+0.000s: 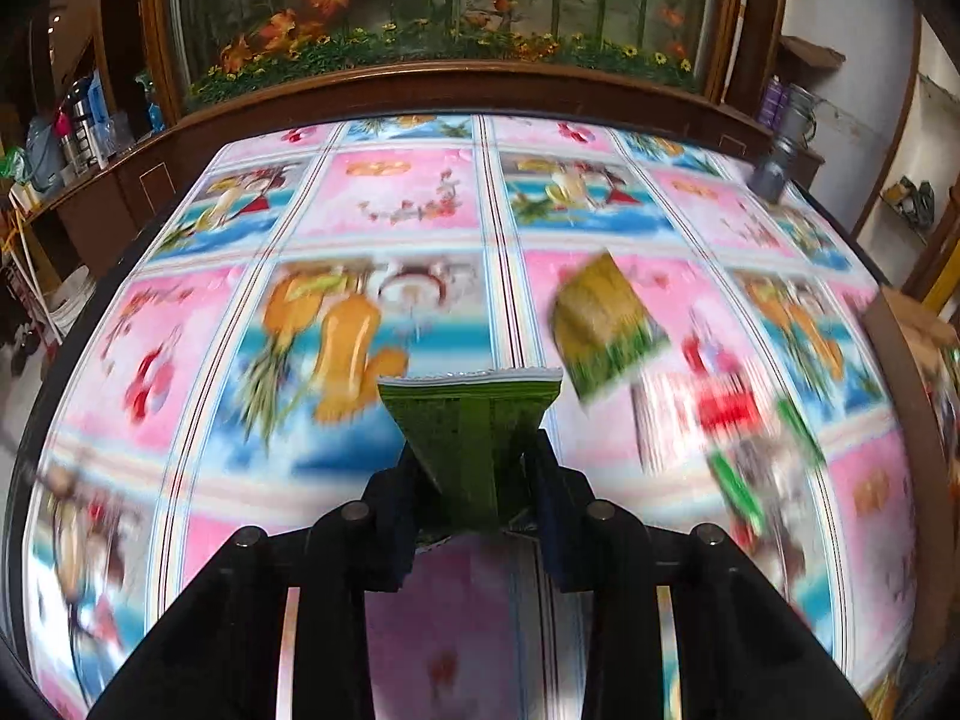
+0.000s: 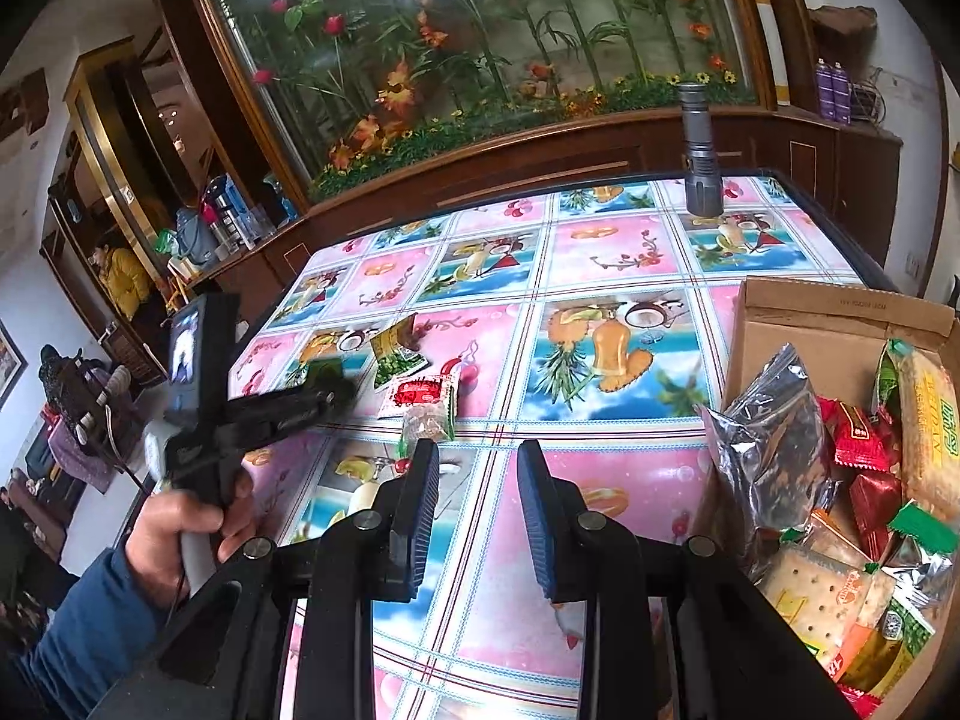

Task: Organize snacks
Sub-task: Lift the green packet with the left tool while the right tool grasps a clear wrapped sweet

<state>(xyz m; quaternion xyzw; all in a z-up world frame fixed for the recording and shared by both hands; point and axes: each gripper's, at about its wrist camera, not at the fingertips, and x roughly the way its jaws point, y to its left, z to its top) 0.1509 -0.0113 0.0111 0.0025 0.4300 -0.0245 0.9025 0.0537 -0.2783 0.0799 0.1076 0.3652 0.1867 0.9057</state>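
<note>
Box (image 2: 840, 324) sits at the table's (image 2: 600, 252) right edge, stuffed with snacks. Three packets (image 2: 420, 393) lie clustered left of centre, I think touching, hard to tell. Flashlight (image 2: 701, 150) stands upright at the far right corner, cabinet (image 2: 510, 162) behind.

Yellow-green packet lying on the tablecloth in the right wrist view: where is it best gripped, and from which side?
Probably the far short edge of the yellow-green packet, approached steeply from above. It lies flat on the tablecloth, so only a thin edge can be pinched. The red-labelled packet crowds its near corner, while the far end faces bare cloth.
</note>
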